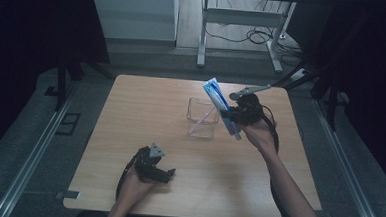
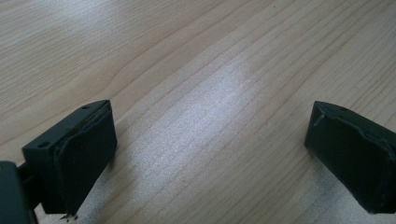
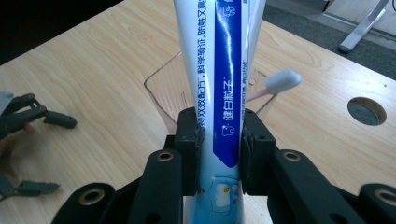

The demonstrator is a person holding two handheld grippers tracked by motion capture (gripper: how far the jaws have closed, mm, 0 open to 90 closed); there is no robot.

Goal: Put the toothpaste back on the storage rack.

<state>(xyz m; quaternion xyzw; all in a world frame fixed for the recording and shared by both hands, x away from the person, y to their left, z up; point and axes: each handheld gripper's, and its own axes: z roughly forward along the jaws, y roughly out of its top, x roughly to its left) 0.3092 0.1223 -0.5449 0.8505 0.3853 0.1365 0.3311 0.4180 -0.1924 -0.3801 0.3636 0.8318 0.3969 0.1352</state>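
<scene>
A blue and white toothpaste tube (image 1: 214, 95) is held tilted in the air just right of a clear plastic cup (image 1: 202, 120) at the table's middle. My right gripper (image 1: 233, 114) is shut on its lower part. In the right gripper view the tube (image 3: 226, 60) rises between the two pads (image 3: 188, 135), with the cup (image 3: 161, 91) right behind it. A pink toothbrush (image 1: 200, 123) leans inside the cup, its grey head (image 3: 283, 80) sticking out. My left gripper (image 1: 169, 174) rests open near the front left of the table, its jaws (image 2: 210, 154) wide apart over bare wood.
The wooden table (image 1: 146, 101) has a round cable hole (image 3: 366, 110) near its far right. Metal desk legs and cables (image 1: 257, 37) stand on the floor beyond the far edge. My left gripper (image 3: 49, 154) also appears far off to the left in the right gripper view.
</scene>
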